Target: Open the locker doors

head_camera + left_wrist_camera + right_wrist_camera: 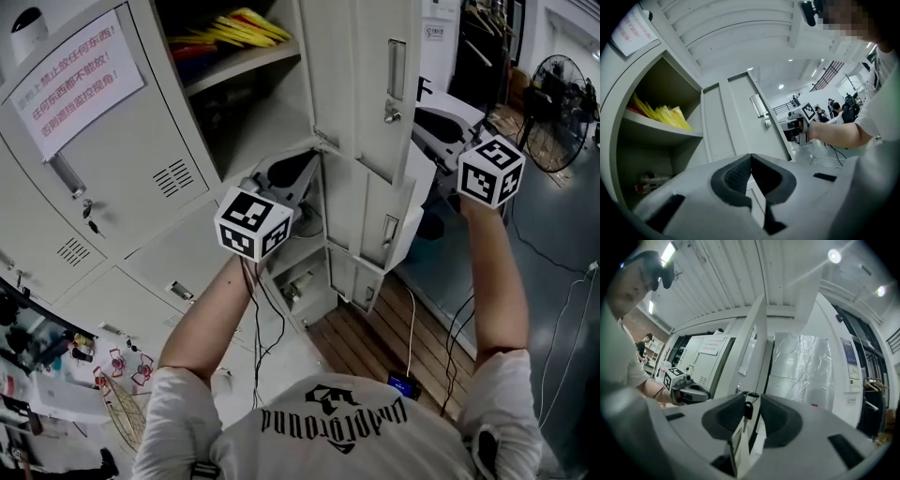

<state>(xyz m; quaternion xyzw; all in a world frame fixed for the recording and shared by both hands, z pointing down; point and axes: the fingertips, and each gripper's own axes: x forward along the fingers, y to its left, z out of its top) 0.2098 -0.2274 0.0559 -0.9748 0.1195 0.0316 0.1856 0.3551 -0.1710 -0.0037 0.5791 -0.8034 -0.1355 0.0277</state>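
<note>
The grey lockers (131, 159) stand over a strip of wooden floor (366, 342), with cables (562, 319) across the darker floor and a fan (555, 112) off to the right. One compartment is open, with yellow packets (234, 28) on its shelf (246, 64). A ribbed ceiling (740, 33) with spot lights runs overhead. The left gripper (751, 155) has its pads together and nothing visible between them. The right gripper (751, 401) is clamped about halfway on the edge of a swung-out locker door (757, 343), by its hanging key (747, 409).
</note>
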